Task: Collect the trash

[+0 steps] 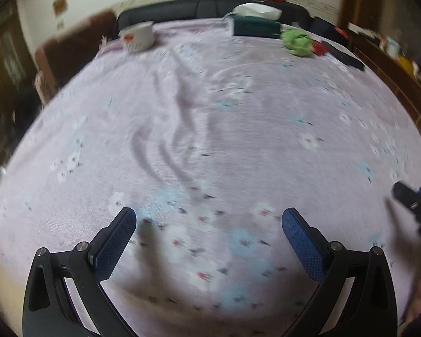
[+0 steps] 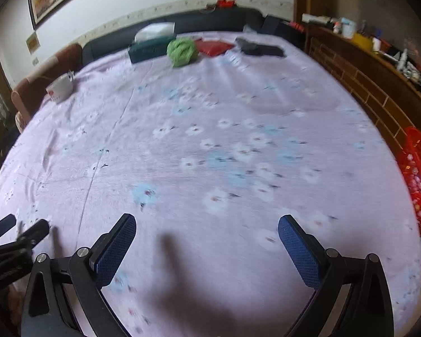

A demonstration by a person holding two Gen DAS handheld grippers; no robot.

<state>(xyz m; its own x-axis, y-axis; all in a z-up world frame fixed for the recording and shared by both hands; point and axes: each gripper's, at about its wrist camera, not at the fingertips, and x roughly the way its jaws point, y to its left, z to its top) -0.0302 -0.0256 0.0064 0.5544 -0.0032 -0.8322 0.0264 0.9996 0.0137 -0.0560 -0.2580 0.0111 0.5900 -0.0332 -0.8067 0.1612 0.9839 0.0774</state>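
A table under a lilac flowered cloth (image 1: 210,129) (image 2: 210,129) fills both views. At its far side lie a crumpled green wad (image 1: 297,41) (image 2: 182,48), a red packet (image 1: 318,47) (image 2: 214,46) and a white paper cup (image 1: 137,37) (image 2: 60,87). My left gripper (image 1: 209,219) is open above the near cloth, nothing between its fingers. My right gripper (image 2: 207,224) is open too, over the near cloth. Each gripper shows at the other view's edge: the right one (image 1: 415,202), the left one (image 2: 16,233). Both views are motion-blurred.
A teal tissue box (image 1: 256,25) (image 2: 150,45) and a black flat object (image 1: 345,53) (image 2: 261,47) sit at the far edge. A dark sofa (image 2: 210,21) lies behind. A wooden sideboard (image 2: 379,84) and a red basket (image 2: 419,174) stand on the right.
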